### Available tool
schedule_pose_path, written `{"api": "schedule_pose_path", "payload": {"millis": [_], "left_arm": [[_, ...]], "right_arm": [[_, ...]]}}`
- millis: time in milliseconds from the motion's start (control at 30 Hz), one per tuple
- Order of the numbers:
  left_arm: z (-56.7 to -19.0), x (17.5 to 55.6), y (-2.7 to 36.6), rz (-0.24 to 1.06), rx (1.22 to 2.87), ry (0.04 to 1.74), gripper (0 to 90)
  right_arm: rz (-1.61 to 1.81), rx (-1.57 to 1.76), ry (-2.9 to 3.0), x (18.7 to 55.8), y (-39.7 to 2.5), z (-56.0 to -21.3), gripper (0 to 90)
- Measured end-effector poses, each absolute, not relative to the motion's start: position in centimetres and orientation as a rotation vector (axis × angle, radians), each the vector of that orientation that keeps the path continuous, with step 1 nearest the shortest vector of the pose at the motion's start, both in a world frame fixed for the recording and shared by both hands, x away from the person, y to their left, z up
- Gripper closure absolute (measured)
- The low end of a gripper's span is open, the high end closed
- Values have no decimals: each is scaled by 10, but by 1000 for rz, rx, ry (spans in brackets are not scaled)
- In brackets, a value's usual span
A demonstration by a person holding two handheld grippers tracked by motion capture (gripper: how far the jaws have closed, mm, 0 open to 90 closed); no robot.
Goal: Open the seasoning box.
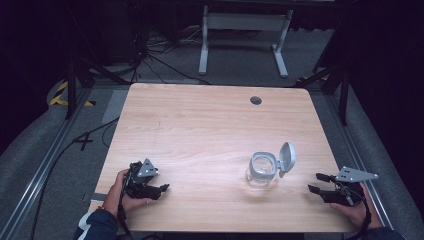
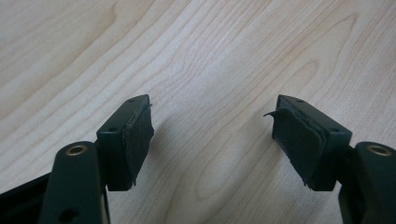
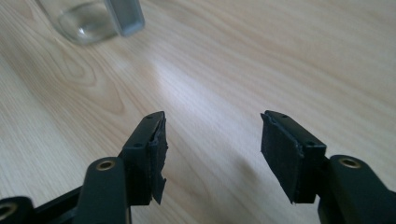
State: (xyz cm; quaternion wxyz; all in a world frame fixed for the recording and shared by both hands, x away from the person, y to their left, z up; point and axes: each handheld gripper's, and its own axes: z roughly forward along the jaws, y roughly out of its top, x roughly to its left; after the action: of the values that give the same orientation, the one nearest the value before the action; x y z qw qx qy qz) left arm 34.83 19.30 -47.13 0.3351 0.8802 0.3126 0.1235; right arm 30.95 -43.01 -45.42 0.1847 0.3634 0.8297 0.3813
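A clear glass jar (image 1: 262,171) stood on the wooden table (image 1: 200,125), a bit right of the middle and close to the person's side. Its grey flip lid (image 1: 286,157) was swung up and open, standing on the jar's right side. The jar looked empty. In the right gripper view, the jar's bottom (image 3: 88,21) and a bit of its lid (image 3: 126,16) showed at the top left, far from the jaws.

The right gripper (image 1: 320,183) rested near the table's right edge, held in the person's right hand (image 1: 352,210). It pointed left toward the jar, but it was well apart from it. Its jaws stood wide, with nothing between them, and the right gripper (image 3: 212,144) looked down at bare wood.

The left gripper (image 1: 162,188) sat near the front left of the table, in the person's left hand (image 1: 122,192). The left gripper (image 2: 212,135) was also spread wide and held nothing.

Nothing was being touched, so the work looked like it was just starting or just done. If the lid was to be shut, the right gripper would need to move left and push the lid down, while the left one came over to hold the jar still.
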Motion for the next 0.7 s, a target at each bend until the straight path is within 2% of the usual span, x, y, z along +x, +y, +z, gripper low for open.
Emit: {"api": "schedule_pose_path", "payload": {"millis": [167,233,700], "left_arm": [[-477,348,200,321,2247,844,201],[-481,345,201,340,2204,840,193],[-481,346,201,356,2209,840,175]], "right_arm": [[1050,1070,2342,308,-433,-465,350],[1054,1067,2343,308,-433,-466,339],[1043,1061,2335,308,-432,-466,323]]}}
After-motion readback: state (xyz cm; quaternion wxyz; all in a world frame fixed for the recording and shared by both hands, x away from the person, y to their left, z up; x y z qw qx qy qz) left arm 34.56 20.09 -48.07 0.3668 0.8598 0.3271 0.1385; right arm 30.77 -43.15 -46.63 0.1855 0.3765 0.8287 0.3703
